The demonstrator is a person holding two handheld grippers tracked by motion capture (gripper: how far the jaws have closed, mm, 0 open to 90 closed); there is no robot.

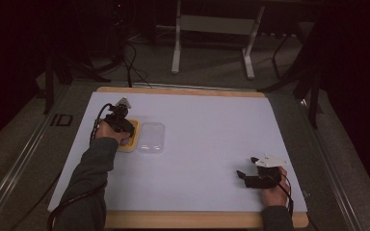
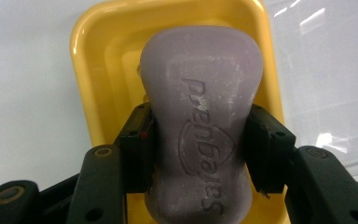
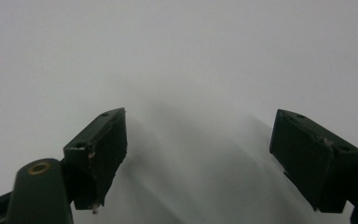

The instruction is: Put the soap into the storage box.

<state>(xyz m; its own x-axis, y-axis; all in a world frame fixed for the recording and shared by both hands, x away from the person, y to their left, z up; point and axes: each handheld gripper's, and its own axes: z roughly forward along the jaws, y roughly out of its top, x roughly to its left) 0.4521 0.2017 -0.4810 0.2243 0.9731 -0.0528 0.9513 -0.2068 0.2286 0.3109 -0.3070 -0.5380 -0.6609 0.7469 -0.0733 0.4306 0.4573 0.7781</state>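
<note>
A mauve bar of soap [image 2: 200, 126] with embossed lettering lies in a yellow soap dish [image 2: 93, 60]. My left gripper [image 2: 200, 149] is shut on the soap, one black pad [image 2: 137, 144] pressed on each of its narrow sides. In the high view the left gripper [image 1: 120, 122] sits over the yellow dish [image 1: 134, 139] at the table's left. My right gripper [image 1: 248, 173] rests low over the white table sheet [image 1: 212, 144] at the right front, jaws open. In the right gripper view its fingertips [image 3: 100, 144] stand wide apart over bare white surface with nothing between them.
A clear plastic lid or tray [image 1: 151, 138] lies just right of the yellow dish. The white sheet covers a wooden table [image 1: 183, 219]. Beyond the table stand a metal frame [image 1: 212, 29] and cables on the floor.
</note>
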